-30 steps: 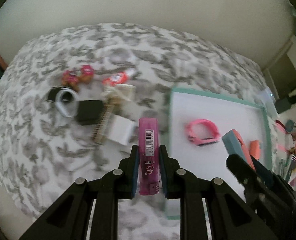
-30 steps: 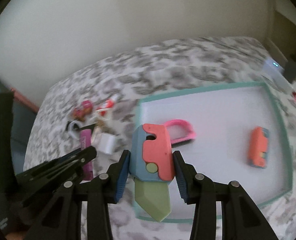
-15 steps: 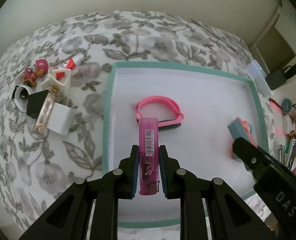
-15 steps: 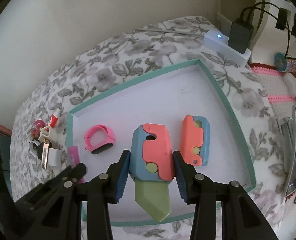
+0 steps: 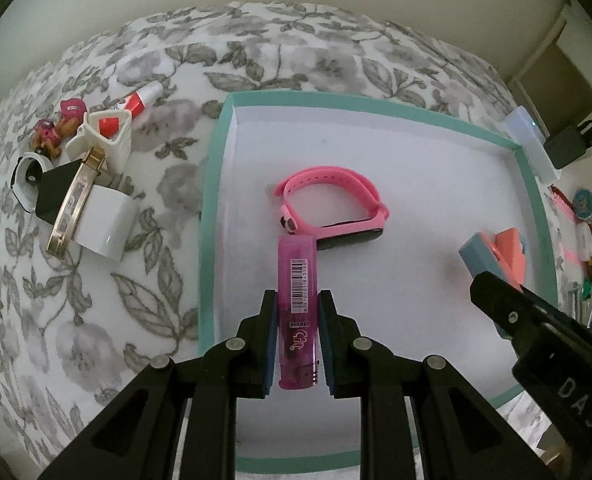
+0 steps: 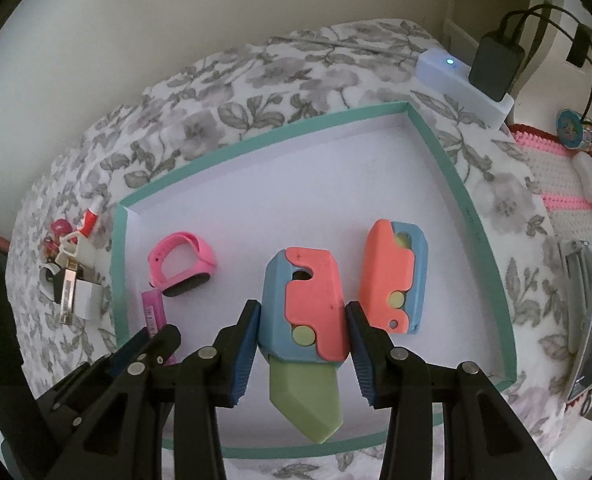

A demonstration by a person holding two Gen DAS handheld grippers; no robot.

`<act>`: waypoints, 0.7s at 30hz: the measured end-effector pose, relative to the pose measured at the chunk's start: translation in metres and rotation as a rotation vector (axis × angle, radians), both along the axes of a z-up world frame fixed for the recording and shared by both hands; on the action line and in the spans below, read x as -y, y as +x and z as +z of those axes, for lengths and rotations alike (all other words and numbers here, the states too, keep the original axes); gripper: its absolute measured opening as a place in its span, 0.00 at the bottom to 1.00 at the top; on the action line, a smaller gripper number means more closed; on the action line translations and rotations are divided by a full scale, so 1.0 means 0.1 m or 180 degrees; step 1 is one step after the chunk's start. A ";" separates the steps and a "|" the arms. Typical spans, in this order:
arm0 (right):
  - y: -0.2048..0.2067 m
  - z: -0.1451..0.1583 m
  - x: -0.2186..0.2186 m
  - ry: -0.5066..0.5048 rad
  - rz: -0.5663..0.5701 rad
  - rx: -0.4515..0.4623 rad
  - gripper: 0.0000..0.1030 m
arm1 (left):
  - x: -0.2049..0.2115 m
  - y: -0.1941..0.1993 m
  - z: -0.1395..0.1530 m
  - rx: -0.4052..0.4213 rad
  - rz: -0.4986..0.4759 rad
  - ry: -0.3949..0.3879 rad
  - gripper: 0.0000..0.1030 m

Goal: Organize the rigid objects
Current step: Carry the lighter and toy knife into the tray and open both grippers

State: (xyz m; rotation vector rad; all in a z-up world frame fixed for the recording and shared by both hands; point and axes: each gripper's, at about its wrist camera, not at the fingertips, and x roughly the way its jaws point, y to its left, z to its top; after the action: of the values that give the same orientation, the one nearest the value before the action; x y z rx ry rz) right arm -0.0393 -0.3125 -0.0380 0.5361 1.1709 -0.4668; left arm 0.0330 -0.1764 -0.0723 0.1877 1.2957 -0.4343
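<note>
Two claws hang over a teal-rimmed tray (image 5: 212,216) on a floral bed. The left claw (image 5: 296,338) pinches a pink lighter (image 5: 297,304), its tip just beside a pink wristband (image 5: 335,204). The right claw (image 6: 301,338) clamps a coral-and-blue toy knife (image 6: 307,304) beside its twin (image 6: 391,276). Careless releases could knock either neighbour.

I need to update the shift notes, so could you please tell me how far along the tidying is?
Done: the pink watch band and one coral-blue toy lie in the teal tray. In hand: left gripper holds a pink lighter, right gripper a second toy knife, both over the tray. Left: the small pile on the floral cloth.
</note>
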 end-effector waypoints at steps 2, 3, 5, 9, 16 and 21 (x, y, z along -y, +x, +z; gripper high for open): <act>0.01 -0.02 -0.01 -0.0008 0.0013 -0.0033 0.44 | -0.01 0.00 -0.01 -0.0013 -0.0005 -0.0006 0.20; 0.01 -0.03 -0.02 -0.0018 0.0019 -0.0050 0.44 | -0.01 0.00 -0.02 -0.0018 -0.0005 -0.0001 0.20; 0.02 -0.05 -0.02 -0.0025 0.0031 -0.0079 0.44 | -0.02 -0.01 -0.03 -0.0036 0.0004 -0.0006 0.20; 0.04 -0.09 -0.04 -0.0044 0.0058 -0.0122 0.44 | -0.03 0.00 -0.05 -0.0060 0.0005 -0.0009 0.20; 0.05 -0.08 -0.05 -0.0098 0.0063 -0.0188 0.45 | -0.06 0.03 -0.02 -0.0079 0.0080 -0.0019 0.33; 0.02 0.00 -0.01 -0.0112 0.0039 -0.0120 0.46 | -0.08 0.03 0.10 -0.0028 0.0077 -0.0096 0.37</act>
State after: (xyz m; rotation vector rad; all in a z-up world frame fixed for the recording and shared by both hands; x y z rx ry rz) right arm -0.0369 -0.3113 -0.0377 0.4914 1.1992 -0.4880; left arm 0.0364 -0.1685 -0.0621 0.1448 1.2979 -0.4343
